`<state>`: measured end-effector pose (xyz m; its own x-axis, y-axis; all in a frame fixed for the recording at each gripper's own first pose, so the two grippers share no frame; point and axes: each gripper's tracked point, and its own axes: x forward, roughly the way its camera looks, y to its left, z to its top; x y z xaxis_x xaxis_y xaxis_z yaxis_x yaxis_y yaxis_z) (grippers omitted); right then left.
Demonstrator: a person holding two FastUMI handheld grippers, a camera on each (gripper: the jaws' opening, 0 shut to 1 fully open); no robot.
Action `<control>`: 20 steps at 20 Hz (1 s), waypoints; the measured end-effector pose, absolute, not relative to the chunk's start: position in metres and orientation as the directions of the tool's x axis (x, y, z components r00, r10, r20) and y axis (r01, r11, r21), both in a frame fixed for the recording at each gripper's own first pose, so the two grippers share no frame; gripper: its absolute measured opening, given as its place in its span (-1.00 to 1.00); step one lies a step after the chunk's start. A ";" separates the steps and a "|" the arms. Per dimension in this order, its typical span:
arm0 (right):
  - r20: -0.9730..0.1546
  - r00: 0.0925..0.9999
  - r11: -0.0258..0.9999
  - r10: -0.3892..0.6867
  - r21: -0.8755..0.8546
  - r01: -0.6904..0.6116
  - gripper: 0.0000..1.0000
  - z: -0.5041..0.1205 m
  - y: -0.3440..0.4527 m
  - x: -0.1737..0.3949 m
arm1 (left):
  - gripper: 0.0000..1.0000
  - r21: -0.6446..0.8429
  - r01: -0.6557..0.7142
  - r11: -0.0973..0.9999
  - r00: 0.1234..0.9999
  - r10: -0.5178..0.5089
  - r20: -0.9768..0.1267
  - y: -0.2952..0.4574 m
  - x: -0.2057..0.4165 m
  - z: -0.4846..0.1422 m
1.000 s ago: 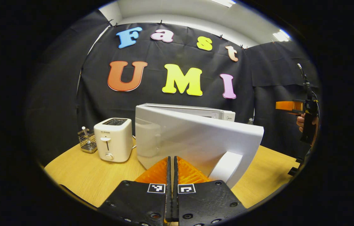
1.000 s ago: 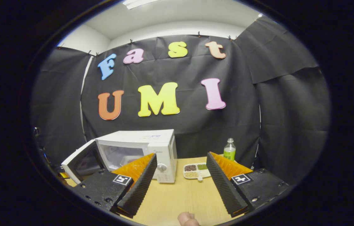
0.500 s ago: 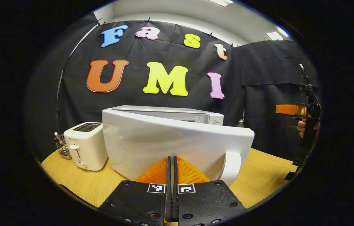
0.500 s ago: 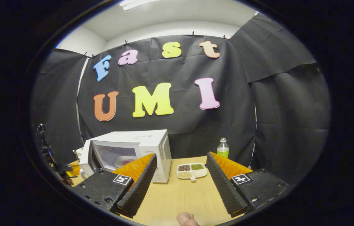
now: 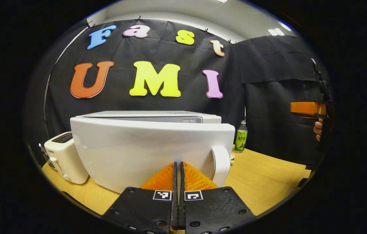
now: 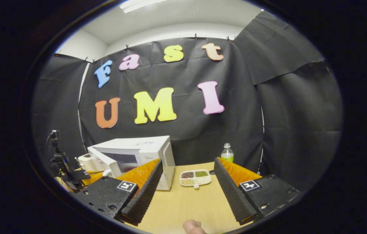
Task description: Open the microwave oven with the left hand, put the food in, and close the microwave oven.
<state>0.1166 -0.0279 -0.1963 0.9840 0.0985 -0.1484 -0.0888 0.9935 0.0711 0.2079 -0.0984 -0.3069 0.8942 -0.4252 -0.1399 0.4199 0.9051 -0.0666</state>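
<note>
- In the left gripper view, one white toaster is sitting at the far left of the wooden table; no writing on it can be read.
- One white microwave is standing mid-table, its door hanging nearly shut, handle at the right edge.
- The left gripper is pointing at the door, fingers pressed together on nothing.
- One green-labelled bottle is standing right of the microwave; the label is too small to read.
- In the right gripper view, one divided tray of food is lying on the table between microwave and bottle.
- The right gripper is hovering with fingers spread wide, holding nothing.
</note>
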 end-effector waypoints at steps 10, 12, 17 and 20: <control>-0.109 0.988 0.993 0.110 0.059 -0.104 1.00 -0.195 -0.041 0.121 | -0.99 -0.042 0.432 0.901 0.885 -0.432 -0.173 -0.143 0.261 -0.327; -0.103 0.988 0.993 0.111 0.057 -0.105 1.00 -0.195 -0.042 0.120 | -1.00 -0.028 0.382 0.924 0.908 -0.380 -0.177 -0.142 0.284 -0.329; -0.111 0.989 0.994 0.099 0.056 -0.093 0.82 -0.194 -0.045 0.111 | -0.99 -0.114 0.381 0.918 0.895 -0.397 -0.203 -0.159 0.301 -0.340; -0.109 0.992 0.997 0.068 0.049 -0.063 1.00 -0.189 -0.050 0.100 | -0.99 -0.084 0.372 0.924 0.895 -0.382 -0.230 -0.154 0.300 -0.346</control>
<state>0.0998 -0.0500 -0.1894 0.9917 0.0684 -0.1087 -0.0634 0.9968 0.0489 0.2996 -0.1537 -0.3457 0.8951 -0.3816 -0.2305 0.3724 0.9243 -0.0843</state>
